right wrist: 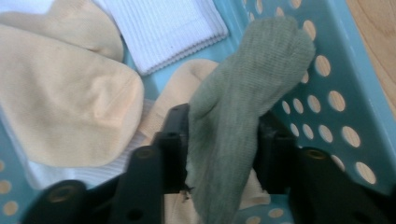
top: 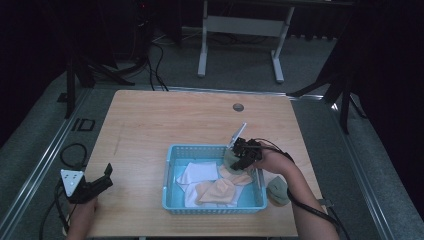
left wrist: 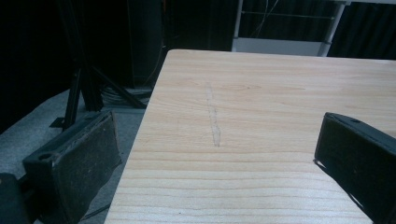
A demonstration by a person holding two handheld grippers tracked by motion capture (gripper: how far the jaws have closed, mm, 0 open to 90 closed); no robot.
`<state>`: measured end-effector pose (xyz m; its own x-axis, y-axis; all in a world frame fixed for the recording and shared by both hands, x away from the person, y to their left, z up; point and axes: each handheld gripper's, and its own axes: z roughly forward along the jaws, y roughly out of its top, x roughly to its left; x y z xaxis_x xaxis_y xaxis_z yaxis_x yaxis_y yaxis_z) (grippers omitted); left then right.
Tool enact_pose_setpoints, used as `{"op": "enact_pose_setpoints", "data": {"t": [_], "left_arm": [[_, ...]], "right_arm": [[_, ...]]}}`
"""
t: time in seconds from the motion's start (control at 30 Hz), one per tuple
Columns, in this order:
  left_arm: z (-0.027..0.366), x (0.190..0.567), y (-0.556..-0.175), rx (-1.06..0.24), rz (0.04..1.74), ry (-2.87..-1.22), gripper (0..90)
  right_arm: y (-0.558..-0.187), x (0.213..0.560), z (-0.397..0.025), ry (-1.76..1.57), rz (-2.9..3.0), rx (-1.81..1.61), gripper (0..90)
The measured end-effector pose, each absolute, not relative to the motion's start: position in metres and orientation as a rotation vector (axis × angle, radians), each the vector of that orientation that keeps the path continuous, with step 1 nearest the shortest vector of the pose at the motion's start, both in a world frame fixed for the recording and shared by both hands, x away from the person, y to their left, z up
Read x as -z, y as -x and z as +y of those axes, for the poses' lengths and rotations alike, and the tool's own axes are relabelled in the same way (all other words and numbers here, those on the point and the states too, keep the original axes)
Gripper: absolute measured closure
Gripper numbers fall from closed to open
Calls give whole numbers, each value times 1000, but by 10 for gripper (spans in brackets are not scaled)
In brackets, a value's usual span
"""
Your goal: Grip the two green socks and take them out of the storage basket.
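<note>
Your right gripper [right wrist: 219,154] is pinching the green sock [right wrist: 243,107] mid-length over the blue basket [right wrist: 345,93]; soft and light, it is drooping. Your left gripper [left wrist: 219,168] is resting wide open over the bench [left wrist: 261,93].

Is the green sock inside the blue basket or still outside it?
Inside, but held. The right gripper is shut on the green sock, which hangs within the blue basket over the cream socks.

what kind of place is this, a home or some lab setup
Probably a lab or recording room, not a home: a bare wooden table on grey carpet, dark stands and cables around it, and hand-held tongs putting a green sock into a blue basket.
</note>
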<state>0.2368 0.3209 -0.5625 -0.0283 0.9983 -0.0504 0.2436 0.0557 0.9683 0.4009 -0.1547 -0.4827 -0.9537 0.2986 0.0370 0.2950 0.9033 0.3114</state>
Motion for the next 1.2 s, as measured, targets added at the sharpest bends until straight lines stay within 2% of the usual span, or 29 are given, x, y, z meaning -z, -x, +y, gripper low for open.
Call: {"op": "enact_pose_setpoints", "data": {"t": [0.07, 0.17, 0.8, 0.97, 1.2], "left_arm": [[321, 562, -237, -1059, 1431, -1337, 5], [321, 562, -237, -1060, 1432, -1338, 5], [321, 562, -237, -1062, 1433, -1338, 5], [321, 562, -237, -1061, 1434, -1337, 5], [321, 562, -237, -1062, 1435, -1337, 5]], "right_arm": [[-400, 481, -154, -459, 3055, -489, 818], [-398, 475, -154, -438, 3059, -490, 840], [-381, 397, -160, -369, 2945, -671, 844], [-379, 378, -173, -392, 2898, -708, 844], [-380, 368, -205, -472, 2849, -710, 844]]}}
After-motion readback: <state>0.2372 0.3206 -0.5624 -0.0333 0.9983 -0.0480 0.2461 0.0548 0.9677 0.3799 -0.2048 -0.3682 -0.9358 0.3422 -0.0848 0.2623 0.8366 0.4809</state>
